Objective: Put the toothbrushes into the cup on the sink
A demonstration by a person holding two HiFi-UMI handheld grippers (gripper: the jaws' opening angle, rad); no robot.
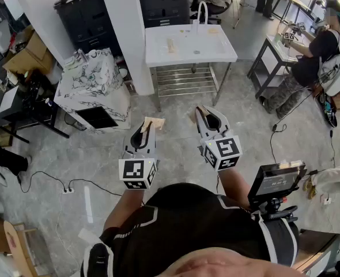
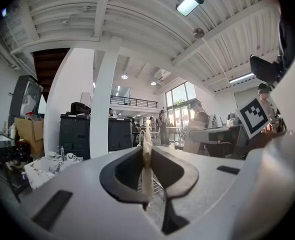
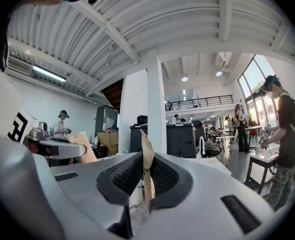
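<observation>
Fig.: approach step, nothing picked up yet. Left gripper point(image 1: 148, 127) & right gripper point(image 1: 202, 115): jaws closed, only a thin tan strip at each seam, prob. own padding. Sink point(image 1: 190, 53) well ahead of both. Pale sticks point(image 1: 171, 44) on it, poss. toothbrushes; cup not made out. Next: walk up, open jaws.

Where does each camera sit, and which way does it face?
Head view: on the person's head, looking steeply down at the white sink table; shows torso, left gripper, right gripper.
Left gripper view: on the left gripper, looking along jaws shut on a thin cream strip; right gripper at right.
Right gripper view: on the right gripper, along jaws shut on a thin tan strip; left gripper at left.
Shared: both gripper views see the white square pillar.
</observation>
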